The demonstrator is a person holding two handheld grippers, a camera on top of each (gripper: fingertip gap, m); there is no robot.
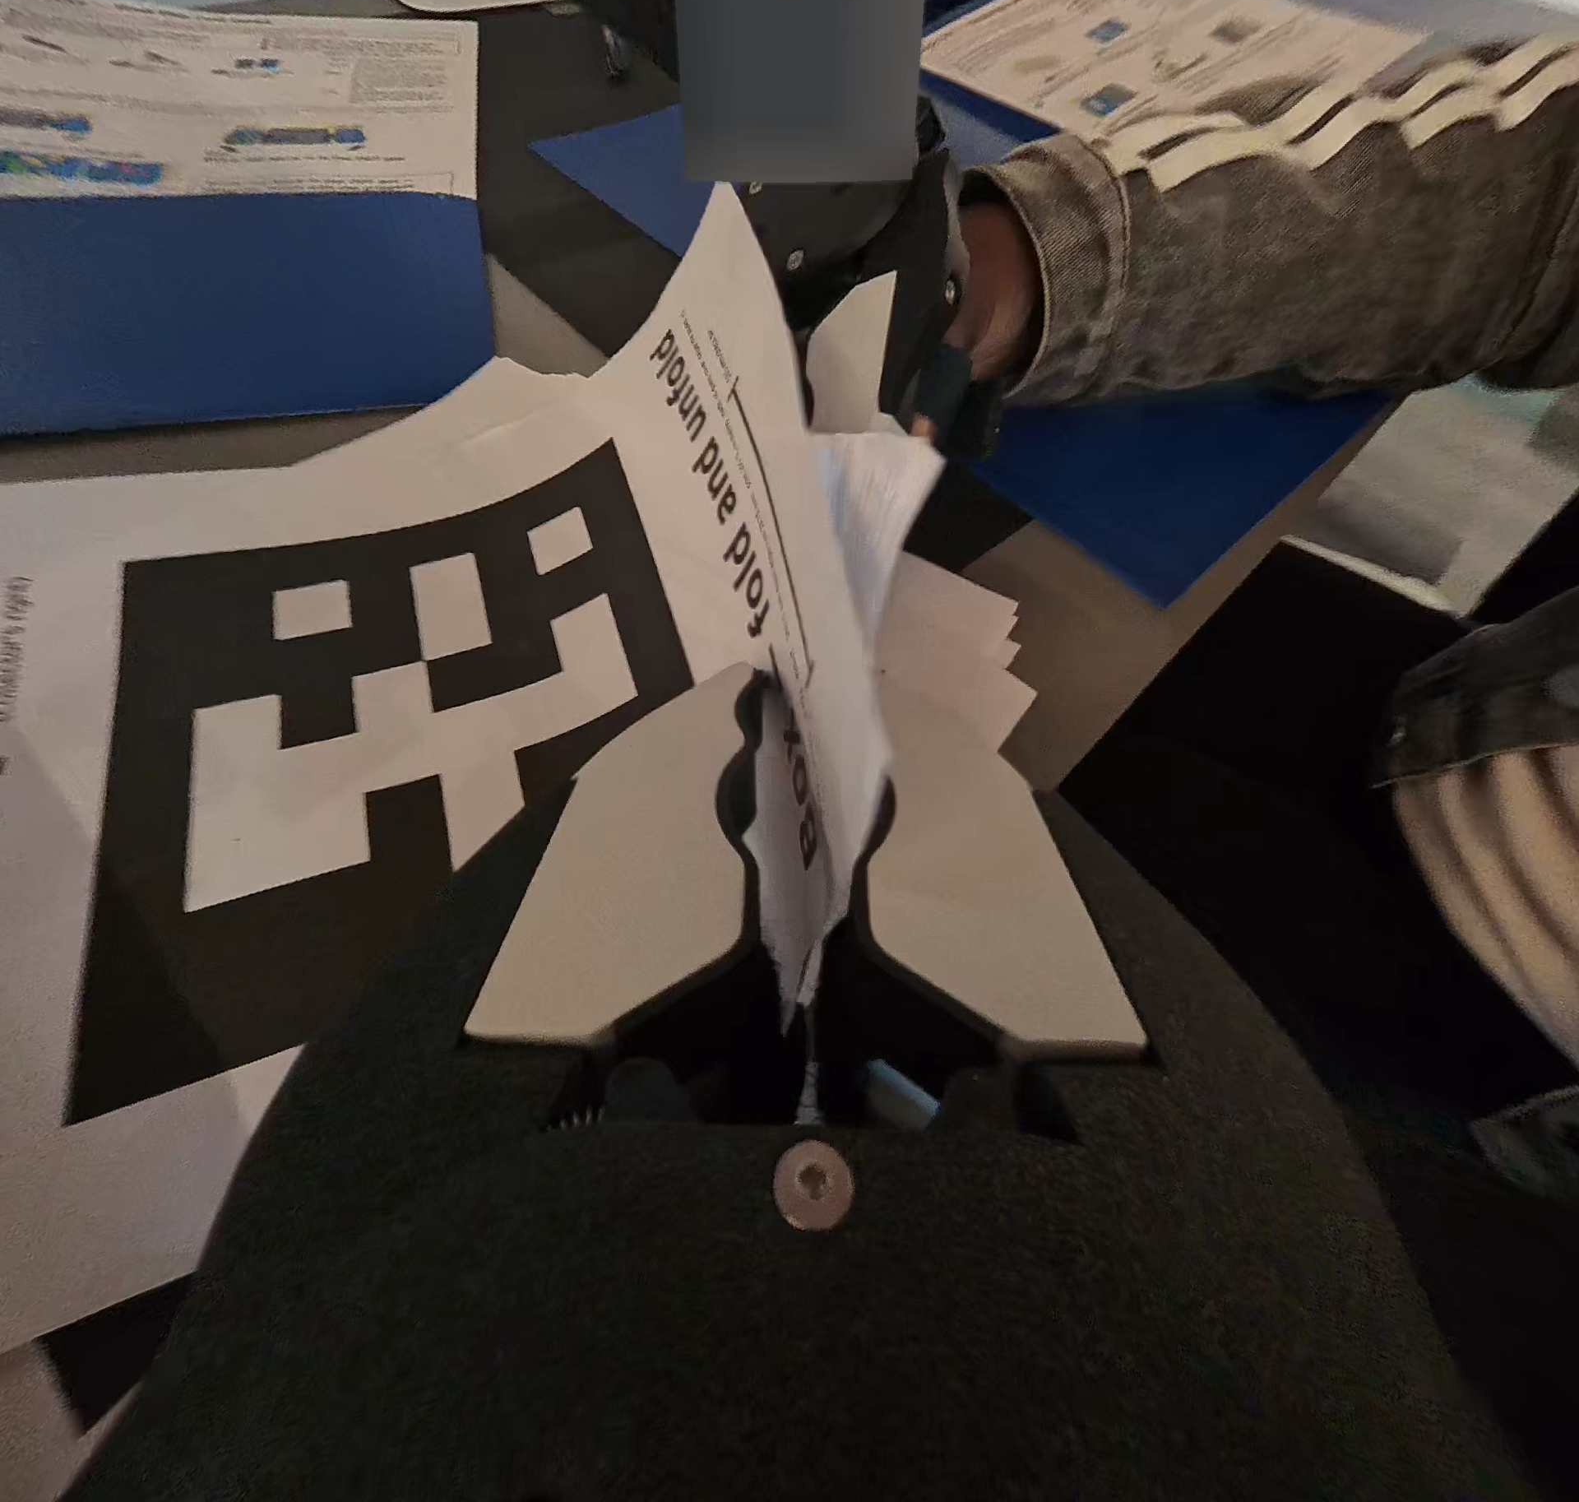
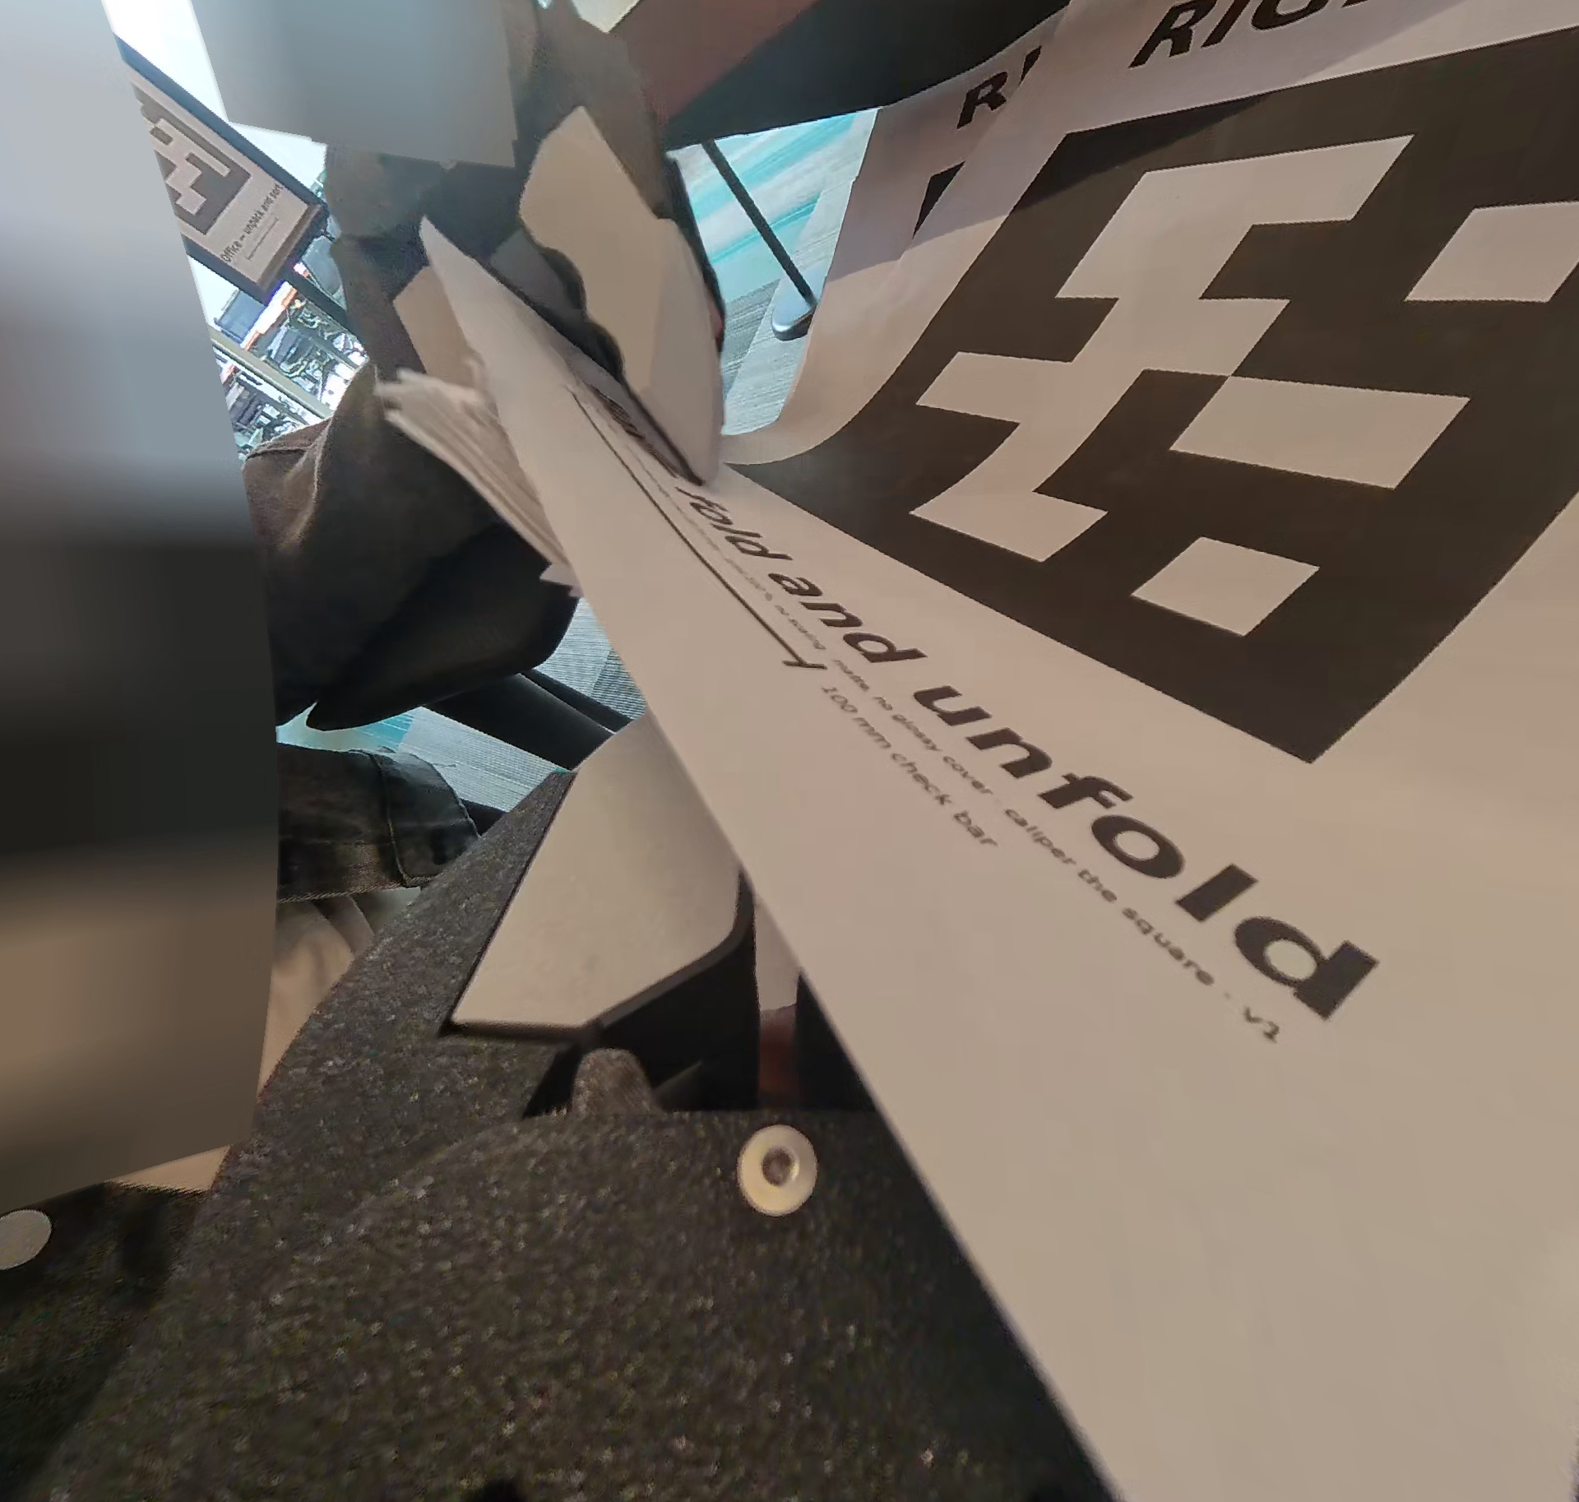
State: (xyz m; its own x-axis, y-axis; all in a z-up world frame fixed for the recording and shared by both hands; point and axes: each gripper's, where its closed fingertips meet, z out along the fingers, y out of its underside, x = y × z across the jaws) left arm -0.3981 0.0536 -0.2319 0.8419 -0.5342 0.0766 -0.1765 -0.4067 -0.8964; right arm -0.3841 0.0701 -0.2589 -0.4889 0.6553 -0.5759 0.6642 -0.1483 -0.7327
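Note:
My left gripper (image 1: 812, 709) is shut on the near edge of a stack of white paper sheets (image 1: 530, 470). The top sheet bears a large black square marker (image 1: 384, 734) and a line of print, and it bends up from the table. My right gripper (image 1: 854, 350), held by a hand in a grey sleeve (image 1: 1282, 264), clamps the far end of the same edge. In the right wrist view the paper stack (image 2: 1068, 991) runs through my right gripper (image 2: 756, 880) and hides its right finger. The left finger (image 2: 598, 905) shows. The left gripper (image 2: 649, 333) shows farther along the edge.
Blue folders lie on the dark table at left (image 1: 239, 307) and right (image 1: 1153, 504), with printed sheets at left (image 1: 239, 94) and right (image 1: 1153, 34). A person's body is at the right edge (image 1: 1487, 863). Another marker sheet (image 2: 1282, 8) and a framed marker sign (image 2: 214, 179) show behind. The left gripper's tips are roughly 4 cm from the right gripper's. The large black square marker (image 1: 384, 734) sits 10 cm or so from the ends of my left fingers.

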